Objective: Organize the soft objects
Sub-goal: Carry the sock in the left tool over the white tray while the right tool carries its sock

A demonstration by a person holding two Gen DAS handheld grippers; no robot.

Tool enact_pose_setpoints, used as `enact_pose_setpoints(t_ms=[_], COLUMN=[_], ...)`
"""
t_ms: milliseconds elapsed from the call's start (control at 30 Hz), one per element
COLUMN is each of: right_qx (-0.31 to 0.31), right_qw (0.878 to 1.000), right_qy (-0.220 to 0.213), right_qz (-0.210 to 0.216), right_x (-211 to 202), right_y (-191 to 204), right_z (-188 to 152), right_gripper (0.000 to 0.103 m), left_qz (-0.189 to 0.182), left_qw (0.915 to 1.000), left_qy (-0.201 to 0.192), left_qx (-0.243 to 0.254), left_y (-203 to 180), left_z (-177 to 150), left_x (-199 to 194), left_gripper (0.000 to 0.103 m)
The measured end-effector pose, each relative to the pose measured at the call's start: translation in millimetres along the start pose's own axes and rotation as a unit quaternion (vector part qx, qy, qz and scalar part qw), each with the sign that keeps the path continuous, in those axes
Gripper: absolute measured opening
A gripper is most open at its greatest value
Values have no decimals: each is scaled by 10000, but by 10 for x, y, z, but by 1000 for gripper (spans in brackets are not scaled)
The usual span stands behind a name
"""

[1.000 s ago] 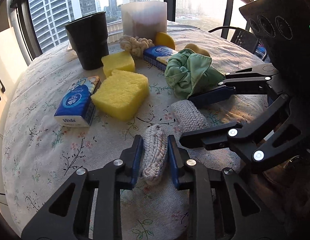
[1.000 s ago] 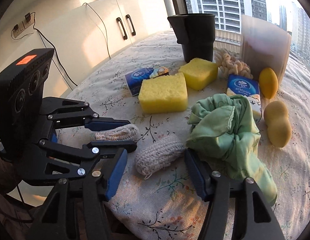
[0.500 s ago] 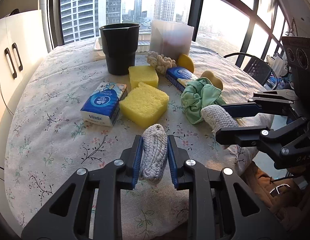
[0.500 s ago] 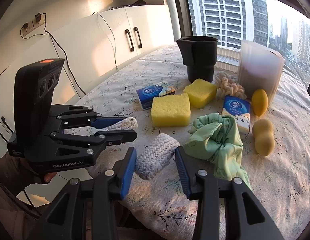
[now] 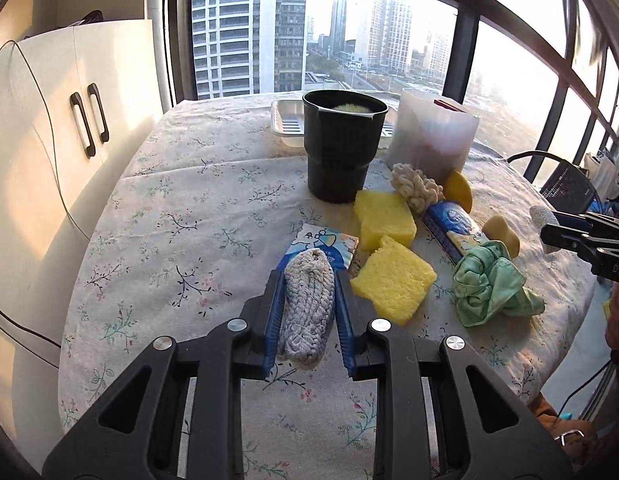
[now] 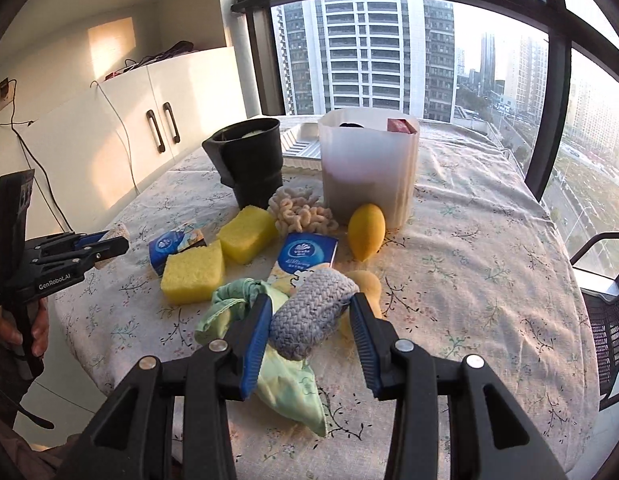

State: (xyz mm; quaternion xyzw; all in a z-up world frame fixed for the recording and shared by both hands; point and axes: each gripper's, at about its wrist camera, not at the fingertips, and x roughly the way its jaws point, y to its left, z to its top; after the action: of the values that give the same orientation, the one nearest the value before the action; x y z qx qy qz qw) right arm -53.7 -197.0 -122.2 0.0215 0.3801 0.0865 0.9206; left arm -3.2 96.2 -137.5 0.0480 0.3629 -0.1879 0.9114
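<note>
My left gripper (image 5: 308, 300) is shut on a grey knitted roll (image 5: 307, 308) and holds it well above the table. My right gripper (image 6: 309, 320) is shut on a second grey knitted roll (image 6: 309, 314), also lifted. On the flowered tablecloth (image 5: 181, 208) lie two yellow sponges (image 5: 393, 284) (image 5: 383, 218), a green cloth (image 5: 489, 284), a cream knotted rope (image 5: 415, 188), two blue tissue packs (image 5: 449, 224) (image 6: 177, 242) and yellow soft shapes (image 6: 366, 232). A black cup (image 5: 343, 148) and a white translucent container (image 6: 367, 168) stand at the back.
A white tray (image 5: 287, 120) lies behind the cup by the window. White cabinets (image 5: 41, 140) stand left of the table. A black mesh chair (image 6: 609, 304) stands off the table's right edge. The left gripper also shows at the left of the right wrist view (image 6: 105, 240).
Both grippers have risen and pulled back from the table, each carrying its knitted roll; the right one closed on its roll a second ago.
</note>
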Motion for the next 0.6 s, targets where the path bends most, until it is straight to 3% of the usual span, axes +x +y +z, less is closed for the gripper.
enact_pose_setpoints(t_ms=[333, 600], right_qx=[519, 630], right_qw=[9968, 9920], right_qy=[166, 293], right_qz=[-581, -1058], right_x=[299, 639], right_y=[-678, -1218], right_z=[296, 678], right_gripper=[43, 43], left_qz=[400, 565], left_qw=[9986, 9934], left_qy=[117, 364], left_qx=[-324, -928], left_y=[388, 837], left_z=[361, 706], left_x=[420, 963], left_gripper=[23, 23])
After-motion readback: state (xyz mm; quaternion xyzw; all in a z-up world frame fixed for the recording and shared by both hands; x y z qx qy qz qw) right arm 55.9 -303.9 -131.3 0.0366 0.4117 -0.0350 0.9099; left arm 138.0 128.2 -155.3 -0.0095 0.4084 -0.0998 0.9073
